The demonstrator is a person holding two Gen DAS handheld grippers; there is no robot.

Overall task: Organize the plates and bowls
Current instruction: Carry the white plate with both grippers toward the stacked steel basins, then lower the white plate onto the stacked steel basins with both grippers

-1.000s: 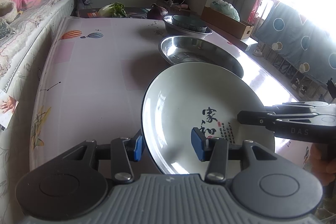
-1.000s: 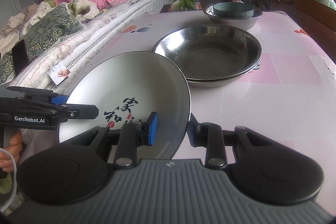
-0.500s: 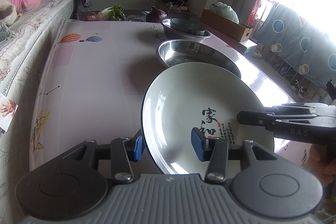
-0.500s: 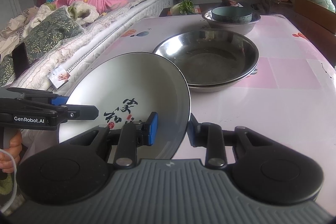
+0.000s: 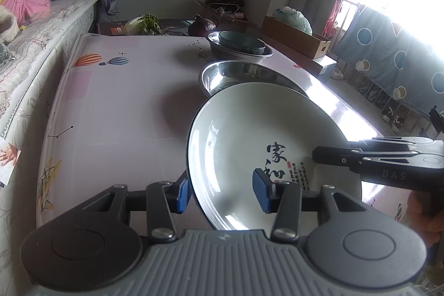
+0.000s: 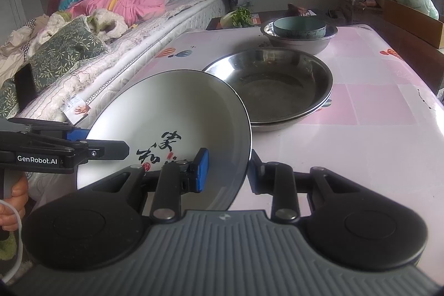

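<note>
A white plate (image 5: 249, 140) with black calligraphy is held tilted in the air over the near end of the table. My left gripper (image 5: 222, 192) is shut on its left rim, and my right gripper (image 6: 226, 169) is shut on its right rim; the plate (image 6: 172, 113) shows in both views. Beyond it, stacked steel pans (image 6: 277, 82) rest on the table. Farther back, a teal bowl (image 6: 299, 27) sits inside a steel bowl (image 6: 299, 39). The pans (image 5: 244, 74) and bowls (image 5: 241, 45) also show in the left wrist view.
The table (image 5: 116, 101) has a pink patterned cloth. A bed (image 6: 97, 46) with blankets runs along its left side. Vegetables (image 5: 144, 24) and a purple cabbage (image 5: 204, 25) lie past the far edge. A cardboard box (image 5: 297, 39) stands at the back right.
Both grippers have carried the plate back and up from the steel pans, which now look farther away. The grip on the plate has not changed.
</note>
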